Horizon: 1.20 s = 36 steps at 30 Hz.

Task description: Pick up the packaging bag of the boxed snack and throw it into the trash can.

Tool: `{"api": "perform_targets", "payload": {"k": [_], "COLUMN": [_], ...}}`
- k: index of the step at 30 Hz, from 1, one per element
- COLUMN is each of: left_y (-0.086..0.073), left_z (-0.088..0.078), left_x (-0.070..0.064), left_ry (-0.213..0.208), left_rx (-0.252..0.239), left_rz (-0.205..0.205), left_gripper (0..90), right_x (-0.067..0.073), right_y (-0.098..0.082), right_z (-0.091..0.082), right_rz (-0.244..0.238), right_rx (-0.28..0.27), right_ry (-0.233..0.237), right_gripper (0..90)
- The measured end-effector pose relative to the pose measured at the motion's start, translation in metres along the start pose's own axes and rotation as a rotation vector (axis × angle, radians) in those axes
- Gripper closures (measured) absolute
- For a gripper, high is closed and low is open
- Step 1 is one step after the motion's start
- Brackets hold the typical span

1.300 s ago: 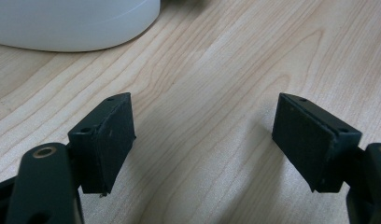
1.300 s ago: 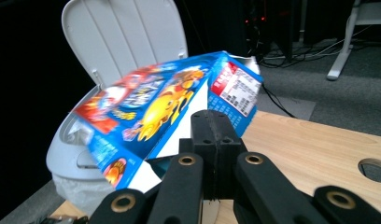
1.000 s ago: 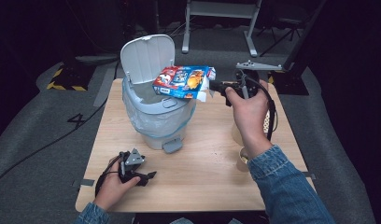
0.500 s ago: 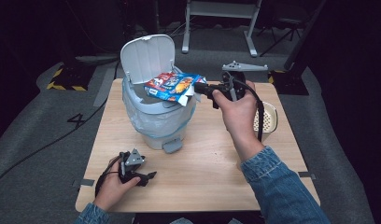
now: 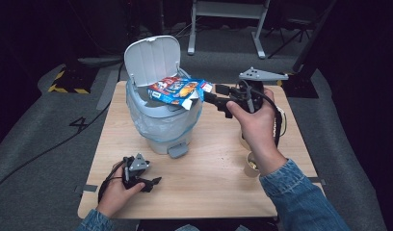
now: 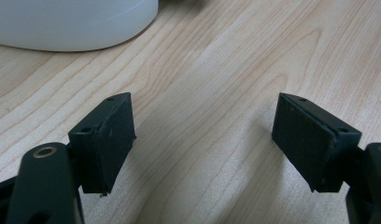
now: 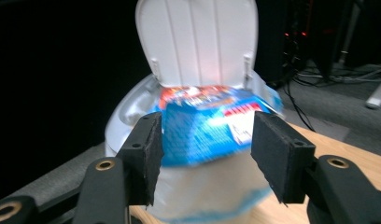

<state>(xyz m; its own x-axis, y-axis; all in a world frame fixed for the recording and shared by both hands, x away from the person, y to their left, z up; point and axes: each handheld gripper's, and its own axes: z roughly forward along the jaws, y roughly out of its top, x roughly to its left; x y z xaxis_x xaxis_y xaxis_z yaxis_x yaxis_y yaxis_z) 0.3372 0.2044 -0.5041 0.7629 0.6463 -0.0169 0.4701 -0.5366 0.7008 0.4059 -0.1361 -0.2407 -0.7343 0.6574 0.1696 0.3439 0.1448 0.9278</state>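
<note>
My right gripper [image 5: 215, 96] jaws just opened, snack packet [image 5: 177, 90] free on bin [image 5: 158, 127] rim. Left gripper [image 5: 153, 182] apart, on table [image 5: 218, 178].

Handheld grippers, denim sleeves.
Right gripper [image 5: 210, 97]: black body, grey three-cornered top plate, black cable. Left gripper [image 5: 153, 181]: same plate, looped cable. Jaws: black flat pads [image 7: 278, 154], small screw holes, brass-ringed pivots. Both sleeves [image 5: 300, 197] blue denim.
</note>
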Motion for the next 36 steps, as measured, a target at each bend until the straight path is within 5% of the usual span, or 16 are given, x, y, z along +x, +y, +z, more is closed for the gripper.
{"api": "perform_targets", "payload": {"k": [4,5,10,16,31,36], "left_y": [0.000,0.000,0.000,0.000,0.000,0.000], "left_z": [0.000,0.000,0.000,0.000,0.000,0.000], "left_x": [0.000,0.000,0.000,0.000,0.000,0.000], "left_ry": [0.000,0.000,0.003,0.000,0.000,-0.002], "left_rx": [0.000,0.000,0.000,-0.001,-0.001,-0.001], "left_rz": [0.000,0.000,0.004,0.000,-0.001,0.001], "left_gripper": [21.5,21.5,21.5,21.5,21.5,21.5], "right_x": [-0.011,-0.013,-0.021,-0.012,0.014,0.022], "right_y": [-0.010,-0.013,-0.023,-0.018,0.017,0.016], "right_z": [0.003,0.007,0.028,0.045,0.057,0.055], "right_rz": [-0.087,-0.078,-0.014,-0.031,-0.101,-0.150], "right_rx": [0.092,0.106,0.127,0.093,0.021,0.043], "right_ry": [-0.081,-0.082,-0.059,0.000,0.044,-0.003], "right_gripper": [44.8,44.8,55.6,70.5,65.0,56.1]}}
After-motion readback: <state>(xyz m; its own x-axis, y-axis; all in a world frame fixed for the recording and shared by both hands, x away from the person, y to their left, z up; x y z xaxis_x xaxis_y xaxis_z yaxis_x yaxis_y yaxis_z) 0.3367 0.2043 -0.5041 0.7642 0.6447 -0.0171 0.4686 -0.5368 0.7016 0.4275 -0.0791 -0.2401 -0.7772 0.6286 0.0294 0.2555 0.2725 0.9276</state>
